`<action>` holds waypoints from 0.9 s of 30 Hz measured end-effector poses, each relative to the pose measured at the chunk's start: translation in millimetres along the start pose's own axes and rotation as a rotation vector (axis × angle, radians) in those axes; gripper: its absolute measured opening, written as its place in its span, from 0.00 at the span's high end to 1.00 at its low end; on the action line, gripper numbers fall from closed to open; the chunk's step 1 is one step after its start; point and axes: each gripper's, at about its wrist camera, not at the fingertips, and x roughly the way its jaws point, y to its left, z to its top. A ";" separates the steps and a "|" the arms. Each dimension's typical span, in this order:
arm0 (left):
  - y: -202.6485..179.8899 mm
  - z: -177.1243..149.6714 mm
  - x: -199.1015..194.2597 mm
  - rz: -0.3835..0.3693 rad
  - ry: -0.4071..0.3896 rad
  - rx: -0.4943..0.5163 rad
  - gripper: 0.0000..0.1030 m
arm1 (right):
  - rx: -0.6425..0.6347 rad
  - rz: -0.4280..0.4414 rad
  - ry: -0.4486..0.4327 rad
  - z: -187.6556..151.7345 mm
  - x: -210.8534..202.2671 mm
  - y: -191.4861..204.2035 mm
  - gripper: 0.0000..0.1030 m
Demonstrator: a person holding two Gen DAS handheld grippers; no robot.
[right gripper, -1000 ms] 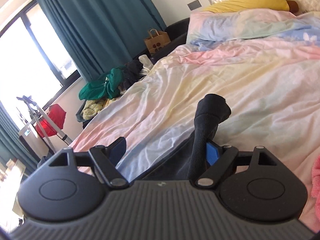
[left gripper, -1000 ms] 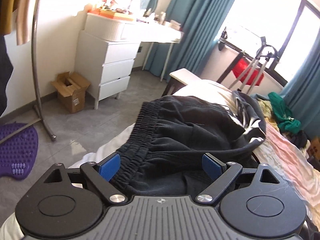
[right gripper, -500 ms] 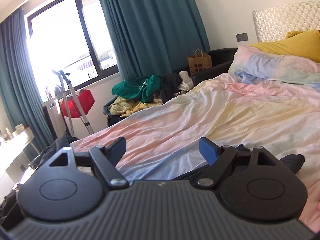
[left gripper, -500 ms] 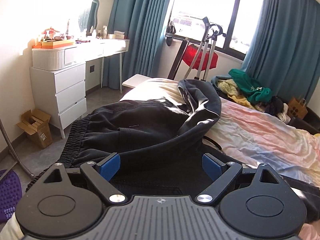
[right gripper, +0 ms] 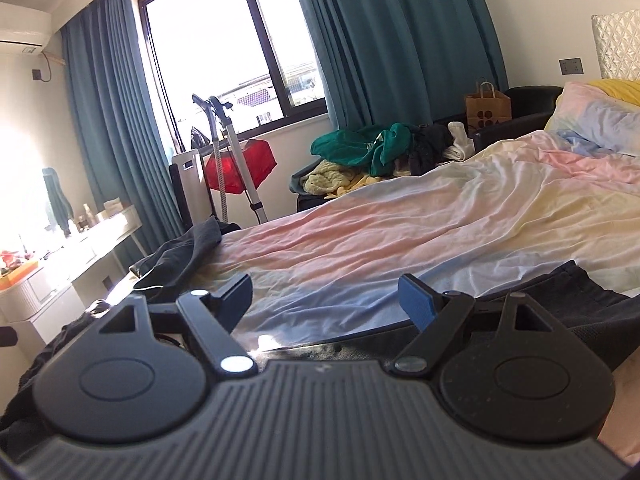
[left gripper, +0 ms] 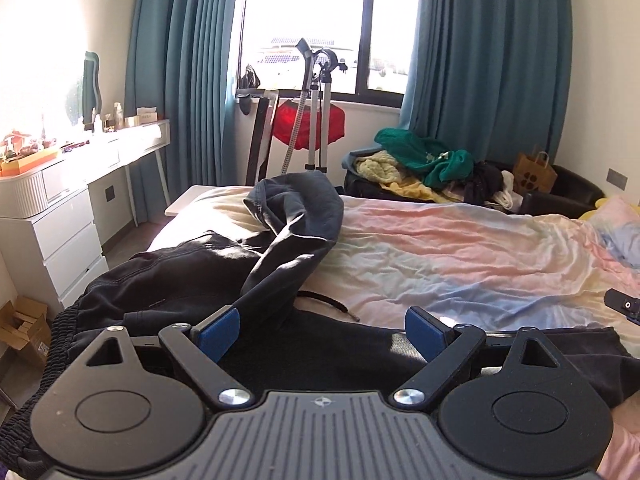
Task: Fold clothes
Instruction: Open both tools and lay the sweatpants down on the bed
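Lying below both open jaws, seemingly untouched: black trousers (left gripper: 192,280).

Black trousers (left gripper: 192,280): from my left wrist view, the near part runs under the gripper body, out of sight.
Waistband (left gripper: 60,332): cut by the left edge beside the trousers.
Dresser (left gripper: 60,232): items on top washed out by glare; I cannot identify them.
Right gripper (left gripper: 624,304): only a dark tip shows right of the trousers.
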 end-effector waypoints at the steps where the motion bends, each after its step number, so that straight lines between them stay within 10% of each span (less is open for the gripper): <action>1: -3.3 -2.5 5.2 -0.006 -0.002 0.004 0.07 | -0.007 0.000 0.003 -1.6 0.8 1.3 0.20; 17: 10.0 -36.4 22.1 0.033 0.006 0.006 0.00 | -0.132 0.008 0.122 -29.8 27.7 33.7 0.21; 27: 53.7 -34.9 2.7 0.025 0.004 -0.147 0.00 | -0.154 0.079 0.215 7.8 117.3 96.3 0.21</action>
